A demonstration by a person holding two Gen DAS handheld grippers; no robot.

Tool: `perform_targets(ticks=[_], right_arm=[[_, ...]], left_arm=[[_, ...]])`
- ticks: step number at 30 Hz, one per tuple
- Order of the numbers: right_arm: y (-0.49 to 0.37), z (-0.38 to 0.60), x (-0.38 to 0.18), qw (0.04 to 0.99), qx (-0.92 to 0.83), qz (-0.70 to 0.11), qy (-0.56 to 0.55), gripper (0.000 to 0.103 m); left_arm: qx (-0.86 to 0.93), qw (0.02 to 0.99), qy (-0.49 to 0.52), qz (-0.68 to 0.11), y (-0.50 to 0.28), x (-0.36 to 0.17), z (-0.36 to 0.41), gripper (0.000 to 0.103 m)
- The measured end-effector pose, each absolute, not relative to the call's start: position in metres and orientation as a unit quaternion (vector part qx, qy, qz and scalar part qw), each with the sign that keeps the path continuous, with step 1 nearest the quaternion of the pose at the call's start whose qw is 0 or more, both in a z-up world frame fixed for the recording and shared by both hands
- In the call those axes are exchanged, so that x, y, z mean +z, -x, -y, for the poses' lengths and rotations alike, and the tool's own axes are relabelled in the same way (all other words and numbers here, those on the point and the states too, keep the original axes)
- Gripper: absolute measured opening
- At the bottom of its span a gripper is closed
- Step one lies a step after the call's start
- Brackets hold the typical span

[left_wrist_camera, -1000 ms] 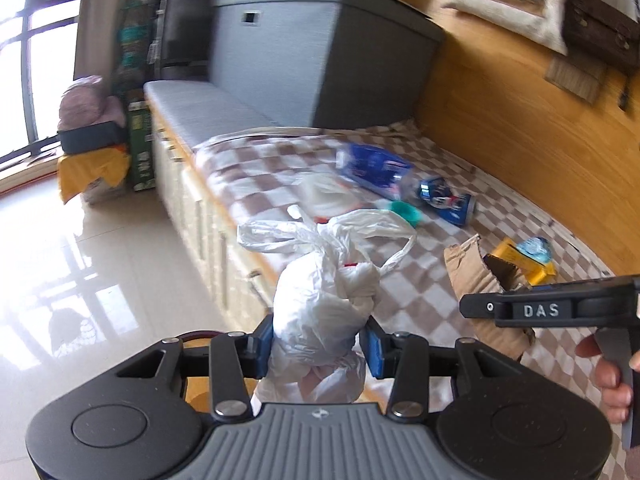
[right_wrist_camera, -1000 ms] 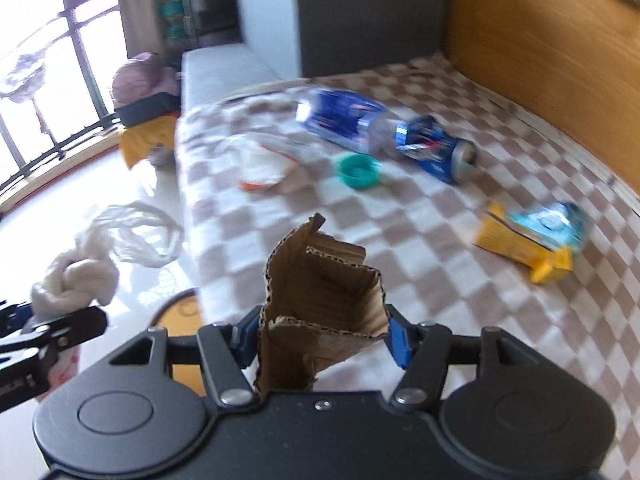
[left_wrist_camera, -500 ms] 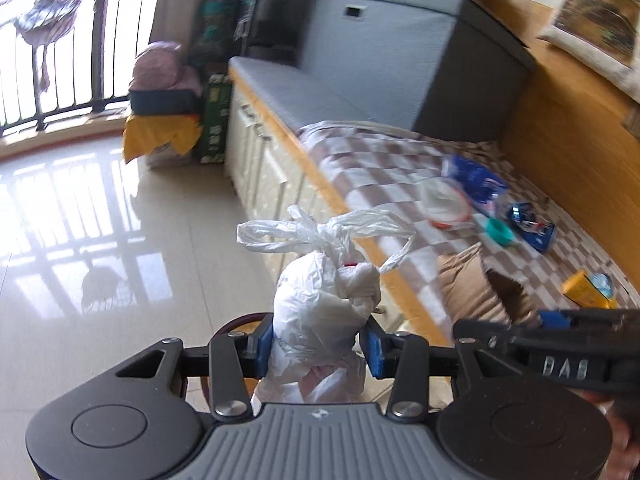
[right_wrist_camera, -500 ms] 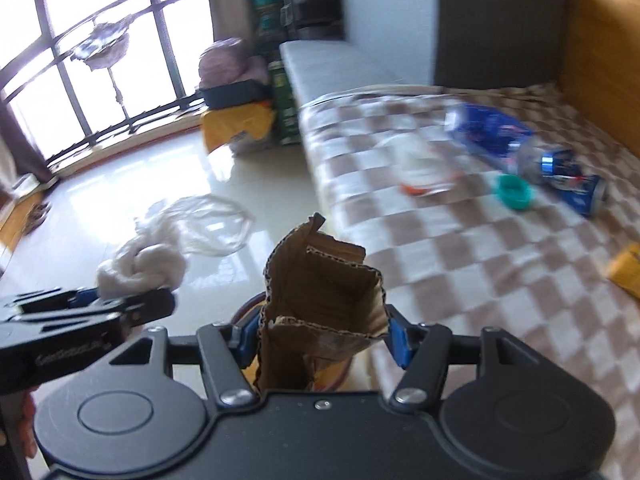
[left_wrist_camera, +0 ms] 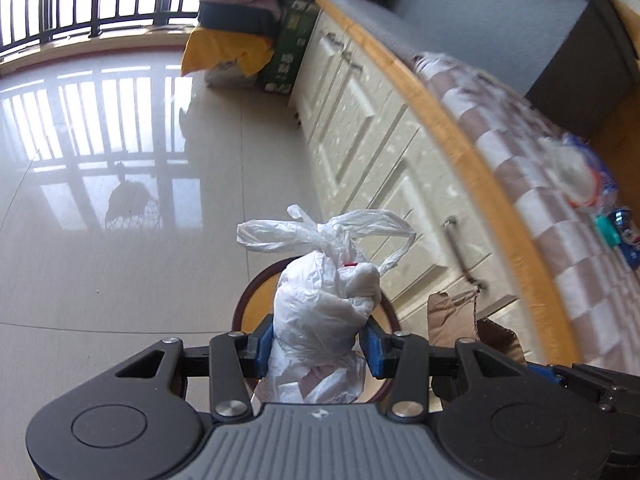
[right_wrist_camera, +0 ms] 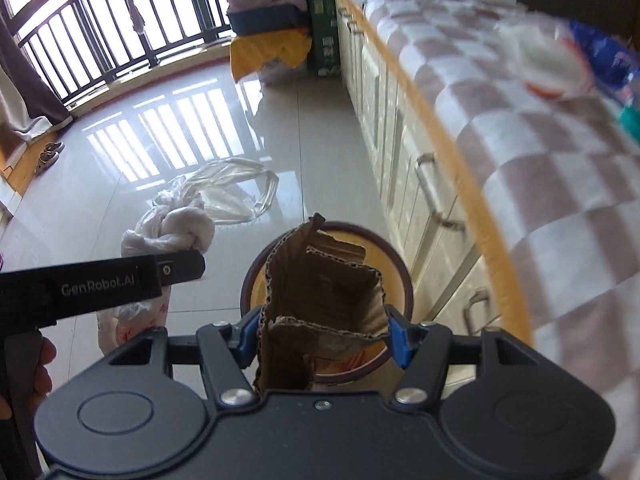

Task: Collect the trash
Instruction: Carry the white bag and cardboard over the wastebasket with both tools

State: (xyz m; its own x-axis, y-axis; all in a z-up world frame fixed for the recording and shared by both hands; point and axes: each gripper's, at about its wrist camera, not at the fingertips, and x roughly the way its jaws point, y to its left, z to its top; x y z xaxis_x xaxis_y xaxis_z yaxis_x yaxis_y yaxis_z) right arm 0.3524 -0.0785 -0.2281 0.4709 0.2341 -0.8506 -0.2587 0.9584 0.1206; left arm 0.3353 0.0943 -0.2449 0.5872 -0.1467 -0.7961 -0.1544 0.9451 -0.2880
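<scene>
- Left gripper (left_wrist_camera: 316, 346): blue pads clamped on either side of a knotted white plastic bag (left_wrist_camera: 324, 304), tilted downward; the bag's tied handles splayed out above the knot. From the right wrist view the same bag (right_wrist_camera: 168, 236) hung out past the left gripper's black arm, with part of a hand (right_wrist_camera: 40, 368) on the grip at the left edge.
- Right gripper (right_wrist_camera: 322, 338): pads pressed against a torn piece of brown corrugated cardboard (right_wrist_camera: 320, 300), folded into a rough open tube and standing up between the jaws. It also showed in the left wrist view (left_wrist_camera: 456, 316), just beside the bag.
- Round bin (right_wrist_camera: 396, 276): dark rim, yellowish inside, on the floor directly below both grippers; the cardboard and the bag hung above its opening, neither one inside it.
- Tiled floor (left_wrist_camera: 120, 240): pale, glossy, reflecting the window bars.
- Cream cabinet front (left_wrist_camera: 384, 168): drawers with metal handles, just beside the bin, topped by a wooden edge.
- Checked cloth (right_wrist_camera: 520, 152): brown and white, on the platform above the drawers.
- Remaining litter on the cloth, blurred: a clear plastic wrapper (left_wrist_camera: 576, 172), a teal cap (left_wrist_camera: 606, 230), and what may have been a blue can (left_wrist_camera: 628, 228).
- Yellow cloth over a bundle (left_wrist_camera: 228, 52): on the floor, well apart from the bin.
- Barred window (right_wrist_camera: 100, 28): farthest, brightly lit.
</scene>
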Motion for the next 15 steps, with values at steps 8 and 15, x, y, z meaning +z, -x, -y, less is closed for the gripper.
perform_targets(ticks=[8, 15], right_arm=[[-0.375, 0.060, -0.304, 0.841, 0.137, -0.523, 0.003, 0.062], [-0.405, 0.068, -0.353, 0.828, 0.120, -0.548, -0.003, 0.063]], left_arm=[[0.023, 0.859, 0.175, -0.480, -0.378, -0.306, -0.097, 0.045], [0.019, 0.842, 0.181, -0.507, -0.409, -0.355, -0.093, 0.045]])
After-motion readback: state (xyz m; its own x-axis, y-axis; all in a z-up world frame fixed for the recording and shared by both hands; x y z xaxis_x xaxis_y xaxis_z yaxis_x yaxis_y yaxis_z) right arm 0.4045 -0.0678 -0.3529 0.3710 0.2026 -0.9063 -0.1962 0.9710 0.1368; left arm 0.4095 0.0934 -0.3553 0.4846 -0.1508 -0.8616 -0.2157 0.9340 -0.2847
